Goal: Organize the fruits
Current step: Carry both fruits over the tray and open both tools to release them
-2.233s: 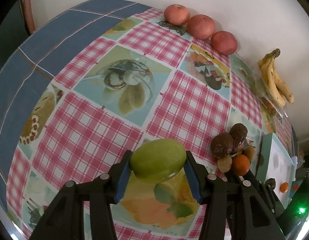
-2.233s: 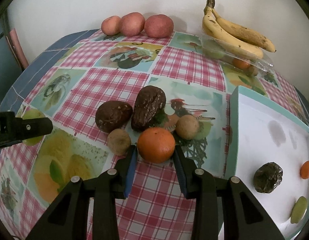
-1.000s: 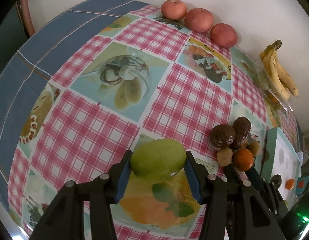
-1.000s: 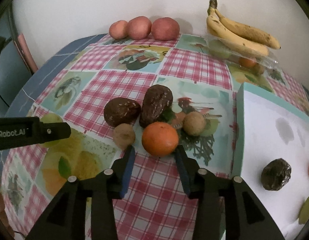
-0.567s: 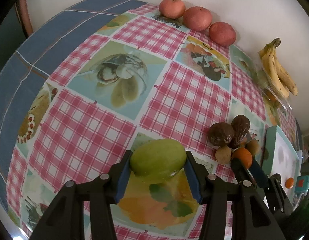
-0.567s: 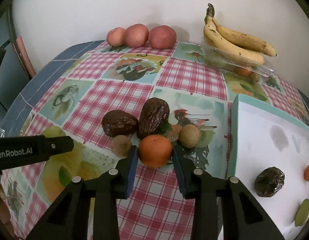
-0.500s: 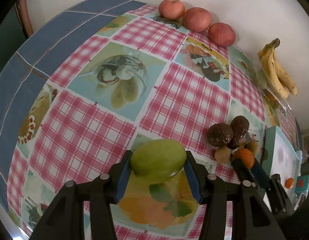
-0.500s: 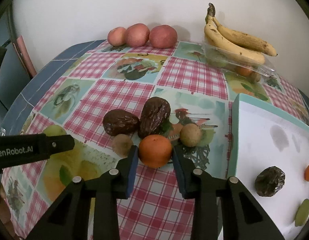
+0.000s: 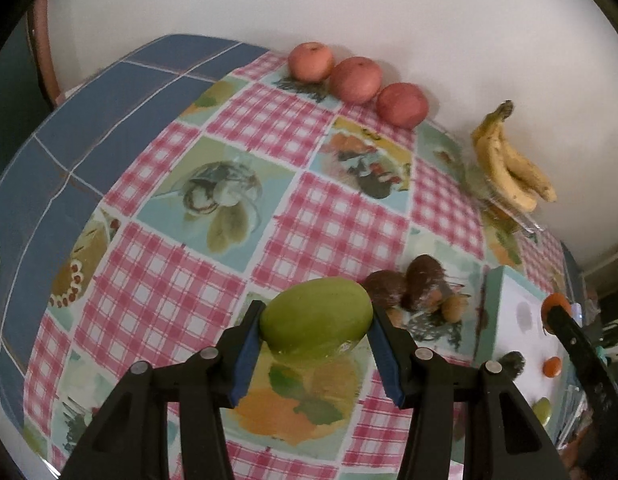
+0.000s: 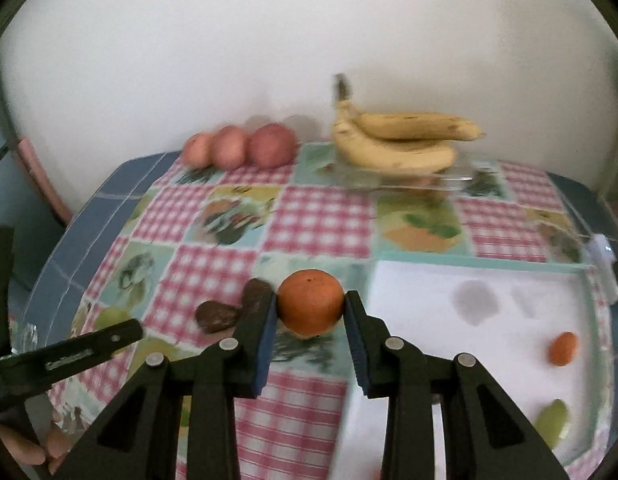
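Left gripper (image 9: 316, 354) clamps mango (image 9: 316, 322), bottom center, clear of table (image 9: 109, 128); smooth, heavyish, likely slips unless gripped mid-body. Right gripper (image 10: 311, 330) holds orange (image 10: 311, 303), center frame; jaws just closed on it. Firm, round, light. Tray (image 10: 481, 265) lower right; dark fruits (image 10: 217, 316) left, likely no obstruction.

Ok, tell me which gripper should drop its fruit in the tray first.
Right. The right gripper holds the orange at the tray edge. The left gripper holds the mango farther away, beyond the brown fruits.
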The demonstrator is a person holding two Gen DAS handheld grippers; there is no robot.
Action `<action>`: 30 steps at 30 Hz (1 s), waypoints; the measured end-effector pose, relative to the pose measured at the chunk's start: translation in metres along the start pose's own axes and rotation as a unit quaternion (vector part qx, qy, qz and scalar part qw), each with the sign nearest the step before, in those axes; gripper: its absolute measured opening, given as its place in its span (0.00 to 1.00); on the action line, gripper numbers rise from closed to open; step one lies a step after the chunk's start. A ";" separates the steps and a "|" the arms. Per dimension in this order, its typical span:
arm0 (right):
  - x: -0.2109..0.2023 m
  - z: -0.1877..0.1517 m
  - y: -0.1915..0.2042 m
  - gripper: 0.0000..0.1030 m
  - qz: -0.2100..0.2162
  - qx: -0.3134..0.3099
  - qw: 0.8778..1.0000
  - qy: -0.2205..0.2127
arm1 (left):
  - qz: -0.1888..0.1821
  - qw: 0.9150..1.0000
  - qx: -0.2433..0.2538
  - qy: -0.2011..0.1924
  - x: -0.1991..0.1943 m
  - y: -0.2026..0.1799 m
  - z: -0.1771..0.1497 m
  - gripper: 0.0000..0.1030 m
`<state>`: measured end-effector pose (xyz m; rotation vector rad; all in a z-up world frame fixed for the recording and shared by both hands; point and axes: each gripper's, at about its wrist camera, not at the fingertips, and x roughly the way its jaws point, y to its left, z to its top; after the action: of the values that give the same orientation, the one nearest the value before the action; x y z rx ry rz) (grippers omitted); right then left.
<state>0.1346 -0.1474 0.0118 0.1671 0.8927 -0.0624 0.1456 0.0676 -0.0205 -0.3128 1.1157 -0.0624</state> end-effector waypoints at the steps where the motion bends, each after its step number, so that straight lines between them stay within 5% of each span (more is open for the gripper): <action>1: -0.003 0.001 -0.009 0.34 -0.005 0.008 1.000 0.004 | -0.007 1.000 0.001 0.001 -0.001 -0.002 0.000 0.52; 15: -0.050 0.001 -0.145 0.34 -0.117 0.114 0.986 0.024 | -0.045 0.995 0.091 0.001 -0.016 -0.080 -0.018 0.52; 30: -0.045 0.002 -0.219 0.34 -0.136 0.152 0.979 0.008 | -0.072 0.971 0.229 0.000 0.027 -0.220 -0.024 0.52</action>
<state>0.0816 -0.3640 0.0220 0.3307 0.9154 -0.4539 0.1591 -0.1528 0.0076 0.0218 1.0442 -0.4420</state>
